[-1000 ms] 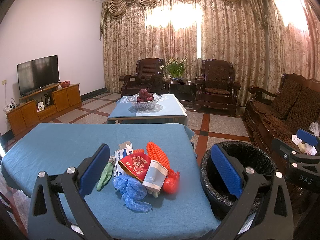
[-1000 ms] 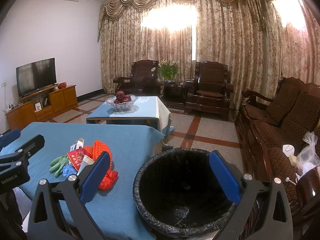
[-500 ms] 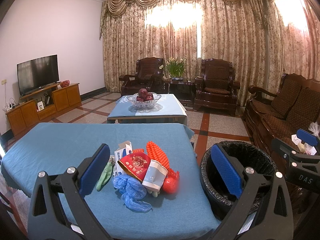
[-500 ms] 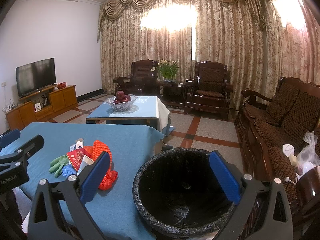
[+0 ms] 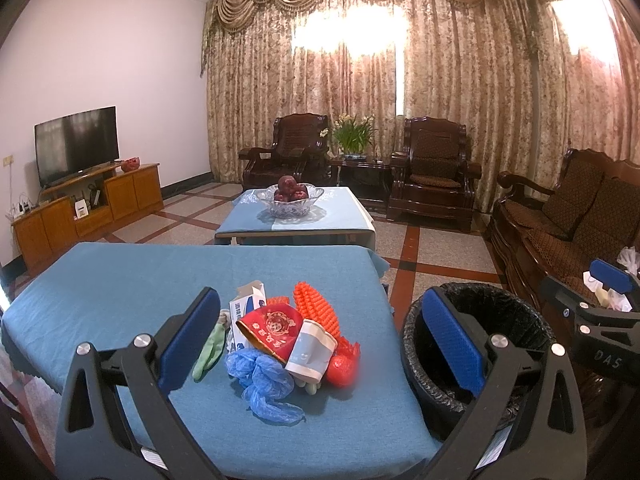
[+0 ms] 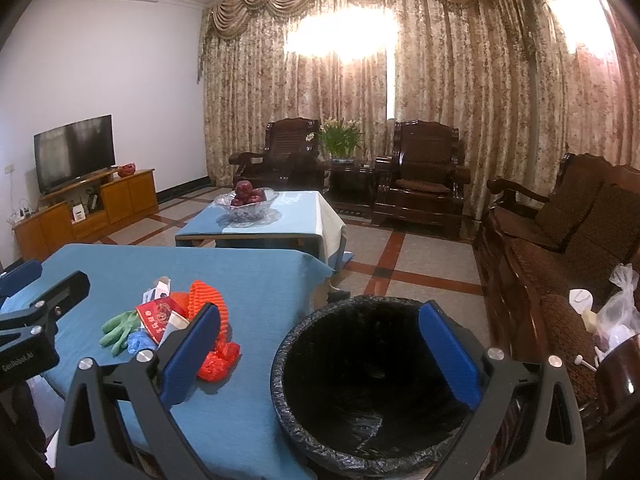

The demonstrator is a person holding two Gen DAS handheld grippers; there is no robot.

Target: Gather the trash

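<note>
A pile of trash lies near the right edge of the blue table (image 5: 120, 280): a red paper cup (image 5: 272, 326), a pale blue cup (image 5: 310, 352), blue plastic gloves (image 5: 264, 380), a green glove (image 5: 210, 346), orange foam net (image 5: 316, 308), red foam net (image 5: 342, 364) and a white carton (image 5: 248, 300). My left gripper (image 5: 320, 340) is open and empty, held above and short of the pile. A black-lined trash bin (image 6: 372, 384) stands on the floor right of the table. My right gripper (image 6: 320, 354) is open and empty above the bin's near rim.
A second table (image 5: 296, 220) with a glass bowl of apples (image 5: 290, 198) stands behind. Wooden armchairs (image 5: 434, 172) line the curtain wall, a sofa (image 6: 560, 240) with plastic bags (image 6: 616, 312) runs along the right, a TV cabinet (image 5: 88, 208) stands left.
</note>
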